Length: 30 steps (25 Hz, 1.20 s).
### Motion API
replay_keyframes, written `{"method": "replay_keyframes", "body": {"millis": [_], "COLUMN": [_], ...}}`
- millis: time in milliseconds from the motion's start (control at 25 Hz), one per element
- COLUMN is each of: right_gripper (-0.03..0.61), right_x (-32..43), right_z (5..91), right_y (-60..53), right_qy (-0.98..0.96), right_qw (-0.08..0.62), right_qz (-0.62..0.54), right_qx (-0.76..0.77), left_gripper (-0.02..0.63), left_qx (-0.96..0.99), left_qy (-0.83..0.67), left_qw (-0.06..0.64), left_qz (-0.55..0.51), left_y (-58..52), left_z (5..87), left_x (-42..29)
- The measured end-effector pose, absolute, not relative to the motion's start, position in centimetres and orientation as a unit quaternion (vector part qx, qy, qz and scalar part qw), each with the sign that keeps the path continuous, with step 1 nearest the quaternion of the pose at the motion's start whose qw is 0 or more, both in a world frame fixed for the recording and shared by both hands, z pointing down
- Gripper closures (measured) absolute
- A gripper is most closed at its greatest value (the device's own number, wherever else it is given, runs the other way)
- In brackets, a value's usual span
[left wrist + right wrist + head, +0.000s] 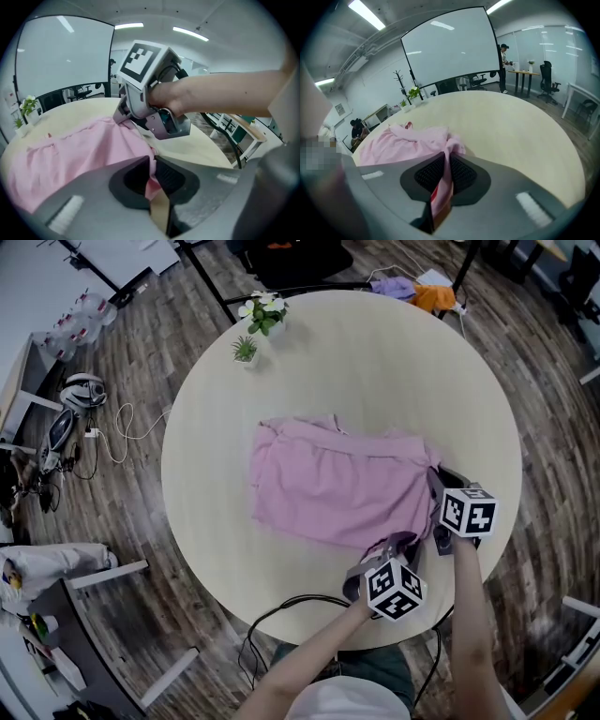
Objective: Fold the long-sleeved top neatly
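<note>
The pink long-sleeved top (328,484) lies partly folded in the middle of the round table (394,362). My left gripper (380,559) is shut on the top's near edge, and pink cloth (151,180) shows pinched between its jaws. My right gripper (437,491) is shut on the top's right edge, with a fold of cloth (445,171) clamped between its pads. The top (408,140) spreads away to the left in the right gripper view. In the left gripper view the right gripper (123,112) stands close ahead, a hand around it.
Two small potted plants (255,326) stand at the table's far edge. Cables (281,610) hang off the near edge by my arms. Around the table are wooden floor, chairs, desks and clutter at the left (66,418).
</note>
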State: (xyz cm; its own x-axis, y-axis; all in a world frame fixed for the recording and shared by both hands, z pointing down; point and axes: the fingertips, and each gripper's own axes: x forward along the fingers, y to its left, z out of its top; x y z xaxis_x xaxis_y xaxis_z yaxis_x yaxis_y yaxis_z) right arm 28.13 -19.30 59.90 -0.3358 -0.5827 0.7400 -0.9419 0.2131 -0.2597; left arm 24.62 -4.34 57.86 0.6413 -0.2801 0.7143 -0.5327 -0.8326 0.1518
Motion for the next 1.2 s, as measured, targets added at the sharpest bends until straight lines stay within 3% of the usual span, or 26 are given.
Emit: {"method": "replay_keyframes", "body": {"millis": [560,880,1200], "right_gripper": [0.518,0.518,0.518], "right_x": [21.0,11.4,3.1], "right_z": [51.1,47.5,48.7], "right_y": [-21.3,-23.7,-25.2], "right_qy": [-0.738,-0.762,-0.773], "right_qw": [0.161,0.158,0.200], "right_qz": [0.374,0.352,0.339], "right_qx": [0.538,0.520,0.498], "left_gripper": [0.580,0.580,0.580], "left_qx": [0.896,0.882,0.858], "left_qy": [-0.317,-0.369,-0.413], "left_qw": [0.193,0.215,0.253], "left_qz": [0.244,0.197,0.171], "left_y": [-7.9,-9.8,-11.0], "left_z": [48.9,46.2,46.7], "left_x": [13.7,4.5,-3.2]}}
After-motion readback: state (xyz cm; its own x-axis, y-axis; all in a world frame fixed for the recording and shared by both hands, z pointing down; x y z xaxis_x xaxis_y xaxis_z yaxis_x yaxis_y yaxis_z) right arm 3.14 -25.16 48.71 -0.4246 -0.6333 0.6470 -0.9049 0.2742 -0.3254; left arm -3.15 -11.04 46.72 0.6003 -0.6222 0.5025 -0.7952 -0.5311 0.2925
